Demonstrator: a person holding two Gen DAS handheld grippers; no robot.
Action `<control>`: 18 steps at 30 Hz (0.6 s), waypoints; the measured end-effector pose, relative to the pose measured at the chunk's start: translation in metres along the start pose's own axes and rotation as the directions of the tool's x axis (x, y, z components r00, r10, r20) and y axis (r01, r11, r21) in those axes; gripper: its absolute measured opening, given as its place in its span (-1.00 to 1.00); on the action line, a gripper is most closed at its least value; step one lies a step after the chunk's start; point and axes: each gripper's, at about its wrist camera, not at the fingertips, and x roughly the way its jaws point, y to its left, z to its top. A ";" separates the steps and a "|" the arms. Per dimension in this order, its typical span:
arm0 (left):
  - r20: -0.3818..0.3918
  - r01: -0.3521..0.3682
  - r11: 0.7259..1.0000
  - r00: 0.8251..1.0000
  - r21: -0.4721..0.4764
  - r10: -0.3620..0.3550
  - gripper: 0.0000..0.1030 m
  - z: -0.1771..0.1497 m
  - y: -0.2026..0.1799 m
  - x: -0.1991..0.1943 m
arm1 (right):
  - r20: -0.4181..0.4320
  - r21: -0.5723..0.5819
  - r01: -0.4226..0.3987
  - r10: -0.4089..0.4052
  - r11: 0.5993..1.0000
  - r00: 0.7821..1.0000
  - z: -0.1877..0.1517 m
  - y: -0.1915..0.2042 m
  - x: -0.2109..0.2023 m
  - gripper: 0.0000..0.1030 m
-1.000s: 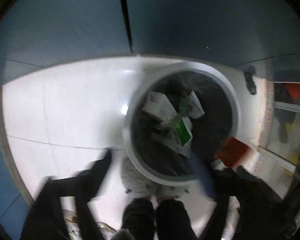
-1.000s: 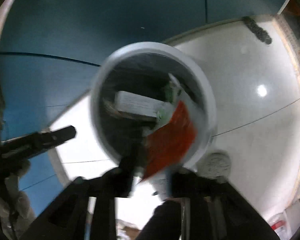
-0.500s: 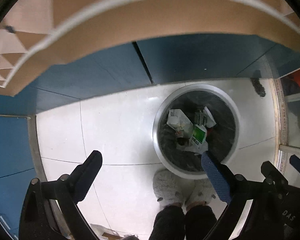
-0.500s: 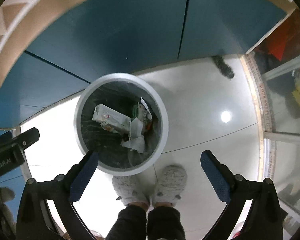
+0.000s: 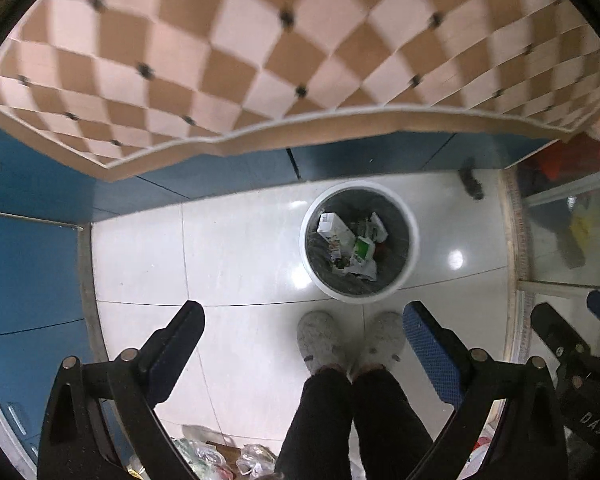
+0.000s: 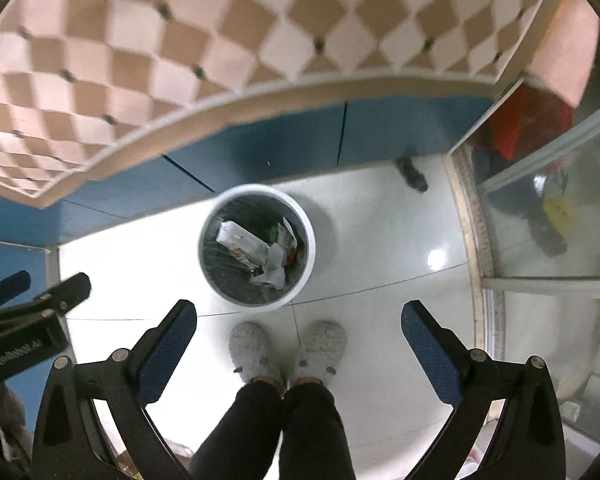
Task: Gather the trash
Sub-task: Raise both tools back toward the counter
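1. Left gripper (image 5: 303,322), nearest the left wrist camera: jaws spread wide with nothing between them, only floor and slippers showing in the gap.
2. Right gripper (image 6: 299,320), nearest the right wrist camera: jaws have just been opening and stand fully apart, empty. Each view catches the other gripper at its edge.
3. The person's grey slippers (image 5: 320,340) and dark trouser legs stand on the white tiled floor (image 5: 236,248), toes towards the bin.
4. Loose wrappers (image 5: 208,454) lie on the floor behind the feet – plain in the left view, barely visible in the right.
5. Trash bin (image 5: 410,216), white-rimmed with a dark liner, stands just beyond the slippers; the trash (image 5: 350,246) – a white carton, a green-labelled packet, crumpled paper – lies inside it.
6. Glass door (image 6: 560,208) at the right, larger in the right view.
7. Blue cabinet fronts (image 5: 220,172) behind the bin.
8. Counter (image 5: 300,40), chequered tan and white, overhangs the cabinets.
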 end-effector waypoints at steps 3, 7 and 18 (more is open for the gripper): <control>0.022 0.008 1.000 1.000 0.000 -0.008 0.97 -0.009 0.003 -0.049 | 0.038 -0.021 0.000 0.001 1.000 0.999 -0.002 0.001 -0.057 1.00; 0.043 0.013 1.000 0.999 -0.012 -0.012 0.97 -0.019 0.008 -0.104 | 0.058 -0.027 -0.009 0.010 1.000 0.998 -0.007 0.000 -0.123 1.00; 0.121 0.058 0.998 0.991 -0.024 -0.055 0.97 -0.020 0.023 -0.198 | 0.095 -0.014 -0.036 0.037 0.999 0.995 -0.019 -0.003 -0.248 1.00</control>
